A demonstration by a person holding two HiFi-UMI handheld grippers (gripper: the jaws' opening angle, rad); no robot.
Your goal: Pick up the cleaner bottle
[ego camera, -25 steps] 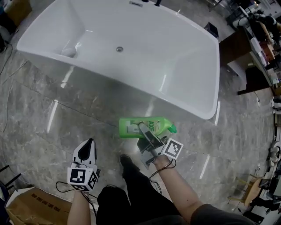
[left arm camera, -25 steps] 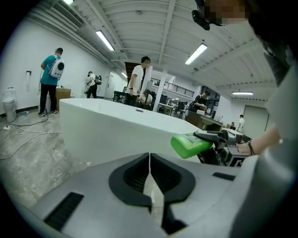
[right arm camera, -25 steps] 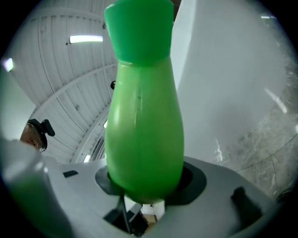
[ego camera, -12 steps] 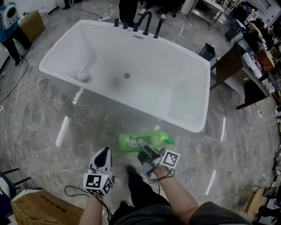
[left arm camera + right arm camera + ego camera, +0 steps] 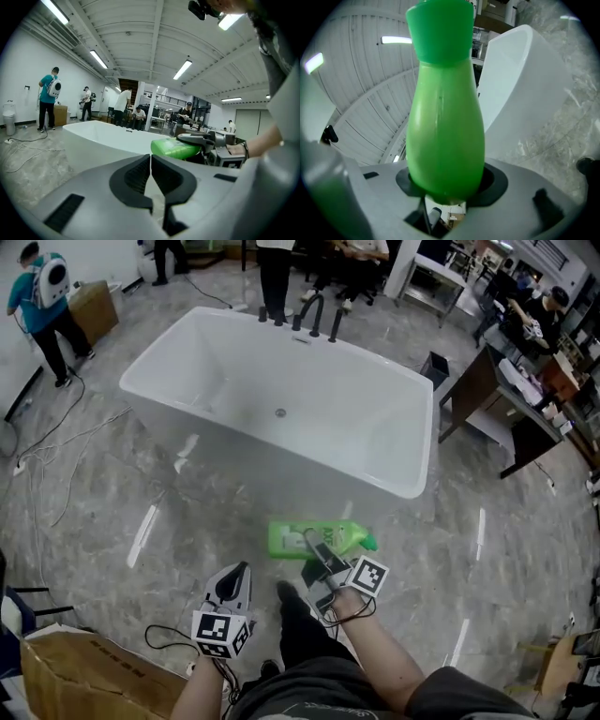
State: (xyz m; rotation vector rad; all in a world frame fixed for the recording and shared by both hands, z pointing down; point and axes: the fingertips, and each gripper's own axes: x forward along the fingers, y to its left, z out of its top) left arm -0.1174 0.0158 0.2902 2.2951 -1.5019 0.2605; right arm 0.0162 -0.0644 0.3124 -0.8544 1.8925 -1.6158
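The green cleaner bottle (image 5: 314, 537) lies sideways in the air over the floor, cap to the right, with my right gripper (image 5: 317, 547) shut on its body. In the right gripper view the bottle (image 5: 444, 122) fills the middle, its broad part wedged between the black pads and its cap (image 5: 440, 29) away from the camera. My left gripper (image 5: 233, 579) hangs lower left of the bottle, jaws shut with nothing between them. The left gripper view shows its closed pads (image 5: 151, 176), with the bottle (image 5: 174, 148) and right gripper beyond.
A white freestanding bathtub (image 5: 403, 479) with black taps (image 5: 315, 313) stands ahead on the grey marble floor. A cardboard box (image 5: 75, 676) sits at lower left. Several people stand beyond the tub; desks (image 5: 506, 399) line the right side. A cable (image 5: 56, 456) trails on the left.
Both grippers and the head have risen: the tub looks smaller and farther below. The right gripper has kept its hold on the bottle. The left gripper has stayed shut.
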